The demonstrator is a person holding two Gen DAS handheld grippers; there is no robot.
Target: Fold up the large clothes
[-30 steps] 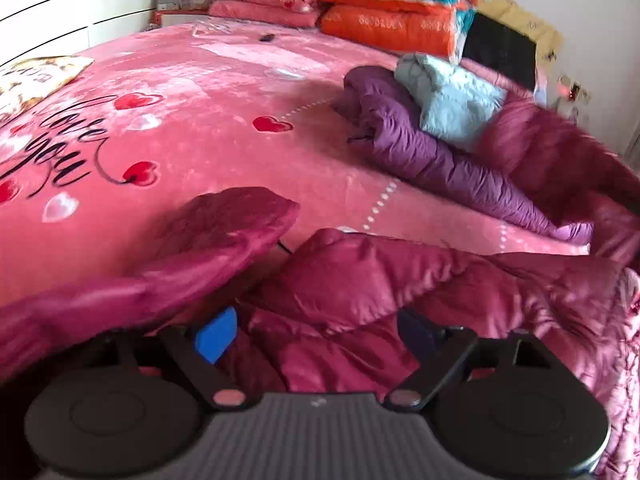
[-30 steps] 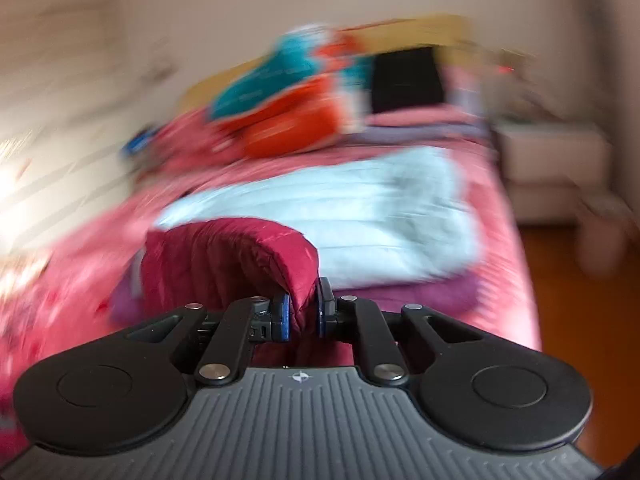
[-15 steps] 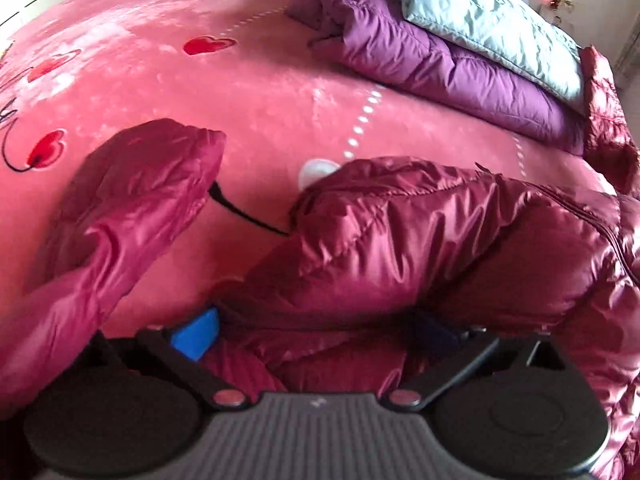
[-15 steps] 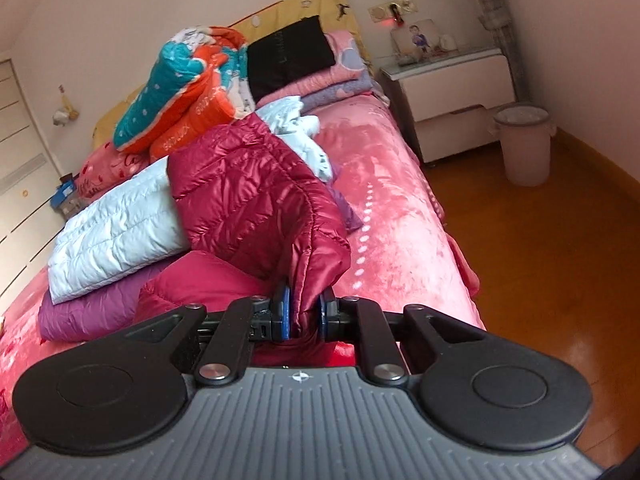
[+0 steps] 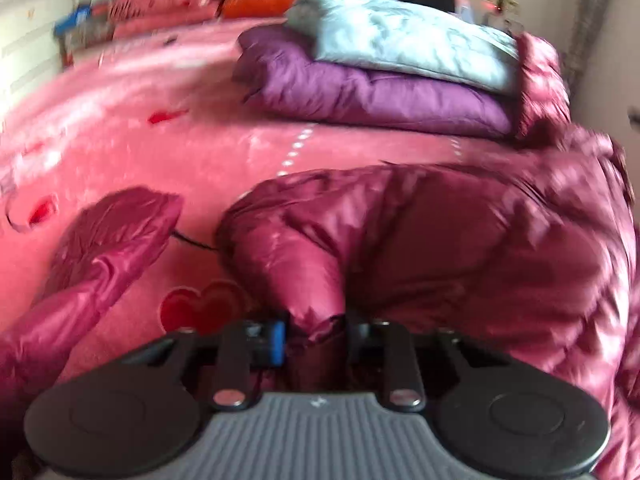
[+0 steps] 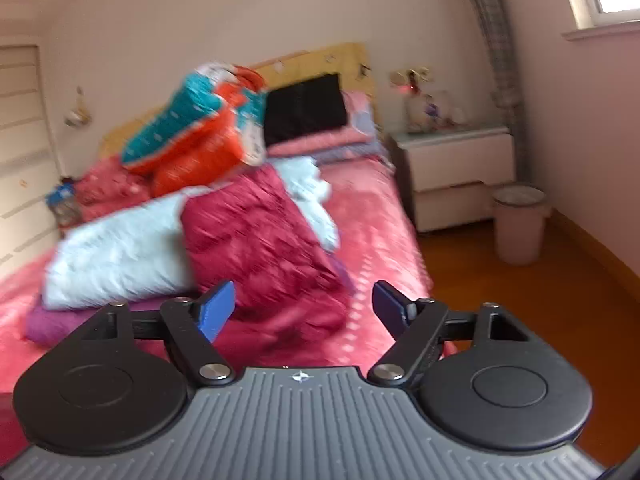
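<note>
A shiny maroon down jacket (image 5: 460,240) lies crumpled on the pink bed (image 5: 180,148). One sleeve (image 5: 100,248) stretches out to the left. My left gripper (image 5: 314,334) is shut on a bunched fold of the jacket near its front edge. In the right wrist view another part of the maroon jacket (image 6: 256,240) lies draped against the stacked clothes. My right gripper (image 6: 304,306) is open and empty just above it.
A folded purple jacket (image 5: 372,92) with a pale blue one (image 5: 404,40) on top lies at the back. Orange and teal quilts (image 6: 200,128) sit by the headboard. A white nightstand (image 6: 456,168) and a bin (image 6: 520,224) stand right of the bed on the wooden floor (image 6: 520,320).
My left gripper has closed on a fold of the maroon jacket. My right gripper has opened and let go of the jacket, which now rests on the stacked clothes.
</note>
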